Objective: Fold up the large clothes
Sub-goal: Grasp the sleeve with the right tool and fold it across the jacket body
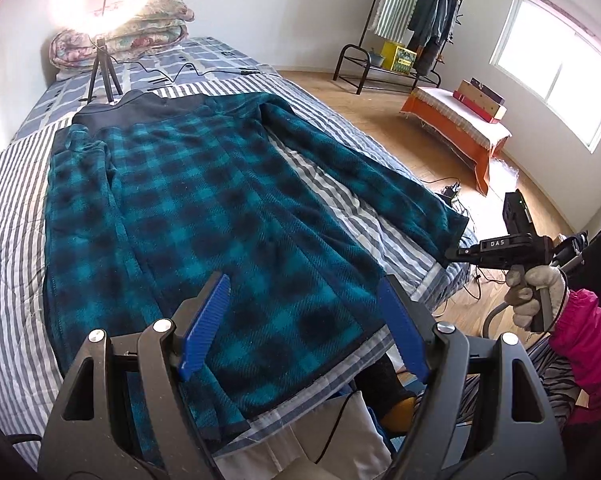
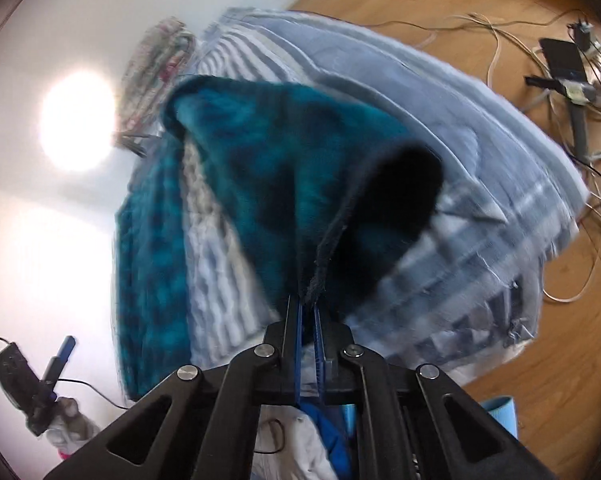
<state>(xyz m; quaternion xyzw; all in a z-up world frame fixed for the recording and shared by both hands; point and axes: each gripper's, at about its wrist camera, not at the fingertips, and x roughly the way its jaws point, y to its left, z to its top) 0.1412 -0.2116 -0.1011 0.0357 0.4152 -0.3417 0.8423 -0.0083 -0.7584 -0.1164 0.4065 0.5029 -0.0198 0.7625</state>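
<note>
Bedroom, striped bed (image 1: 16,184). Plaid coat (image 1: 204,208) spread flat mid-frame. Right gripper (image 2: 309,300) clamped on sleeve cuff (image 2: 384,200), lower centre; left gripper (image 1: 300,320) jaws apart above the hem. Carry sleeve straight across the body; keep cuff pinched.

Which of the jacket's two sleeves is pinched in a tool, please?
The outstretched sleeve by the bed's floor-side edge; the right tool grips its cuff. The other lies folded.

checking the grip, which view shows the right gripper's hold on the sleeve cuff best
The right wrist view: the right gripper is shut on the dark sleeve cuff of the plaid coat, close up though blurred. The left wrist view shows that gripper only from the side, at the cuff, its pads hidden.
</note>
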